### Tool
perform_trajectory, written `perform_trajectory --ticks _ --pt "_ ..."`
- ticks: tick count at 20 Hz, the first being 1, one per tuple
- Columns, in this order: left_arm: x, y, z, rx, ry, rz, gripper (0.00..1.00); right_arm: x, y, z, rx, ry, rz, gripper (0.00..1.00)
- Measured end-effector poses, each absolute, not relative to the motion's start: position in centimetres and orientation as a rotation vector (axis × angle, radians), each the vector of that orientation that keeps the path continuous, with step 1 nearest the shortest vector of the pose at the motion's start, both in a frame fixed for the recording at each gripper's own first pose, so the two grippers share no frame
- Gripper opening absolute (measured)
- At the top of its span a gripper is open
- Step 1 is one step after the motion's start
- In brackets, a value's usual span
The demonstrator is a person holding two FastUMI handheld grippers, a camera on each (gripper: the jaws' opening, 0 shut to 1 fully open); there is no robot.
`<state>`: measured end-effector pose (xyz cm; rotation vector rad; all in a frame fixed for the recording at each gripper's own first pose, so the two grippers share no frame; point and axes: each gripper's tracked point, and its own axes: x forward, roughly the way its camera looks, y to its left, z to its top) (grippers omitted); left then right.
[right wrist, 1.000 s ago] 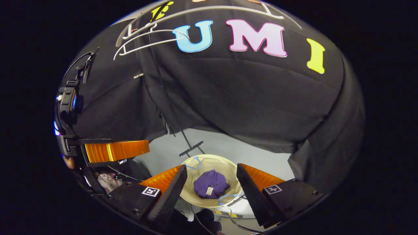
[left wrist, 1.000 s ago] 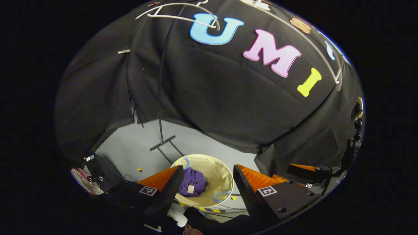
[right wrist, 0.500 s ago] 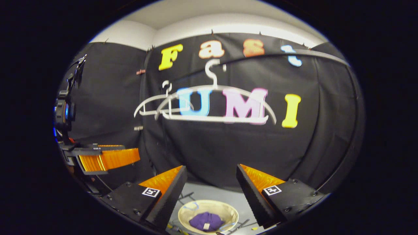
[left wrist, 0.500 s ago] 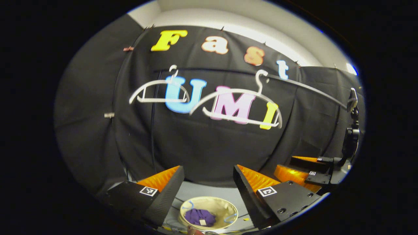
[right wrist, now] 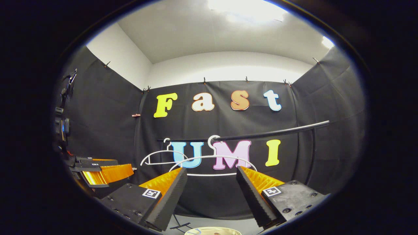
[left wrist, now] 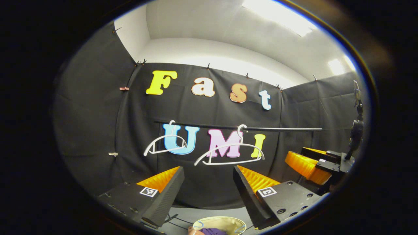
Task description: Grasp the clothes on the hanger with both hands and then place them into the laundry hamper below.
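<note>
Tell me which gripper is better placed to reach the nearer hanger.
Probably the right gripper: the hanger sits centred between its open jaws; the left gripper sees it higher and smaller.

Light comes from above both grippers: a ceiling panel (right wrist: pixel 245 9) burns out to white glare in the right gripper view, and another ceiling light (left wrist: pixel 277 16) glares in the left gripper view. The white ceiling and upper wall are bright, while the black cloth ahead stays dim and flat. Both views are sharp in the middle. Fisheye distortion bows the rail (right wrist: pixel 271 133) and bends the walls near the edges, where the brightness falls off.
</note>
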<state>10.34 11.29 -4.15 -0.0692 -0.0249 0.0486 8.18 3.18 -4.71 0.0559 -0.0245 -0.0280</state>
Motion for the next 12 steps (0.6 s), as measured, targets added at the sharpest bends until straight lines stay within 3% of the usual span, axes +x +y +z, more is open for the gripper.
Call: perform_trajectory --ticks 3,5,7,12 --pt "8.9 10.6 -2.5 -0.108 -0.065 0.021 0.95 6.8 3.3 -3.6 0.042 -0.054 -0.048 1.0" --pt "8.0 10.2 -1.3 -0.114 -0.089 0.011 0.98 5.9 3.2 -3.1 0.044 -0.063 -0.059 0.92" --pt "7.4 9.7 -0.8 -0.104 -0.1 0.005 0.92 5.1 2.9 -2.6 0.057 -0.071 -0.071 0.97" --pt "6.5 7.7 0.0 -0.1 -0.104 -0.019 0.95 3.1 1.9 -1.1 0.062 -0.099 -0.088 0.97"
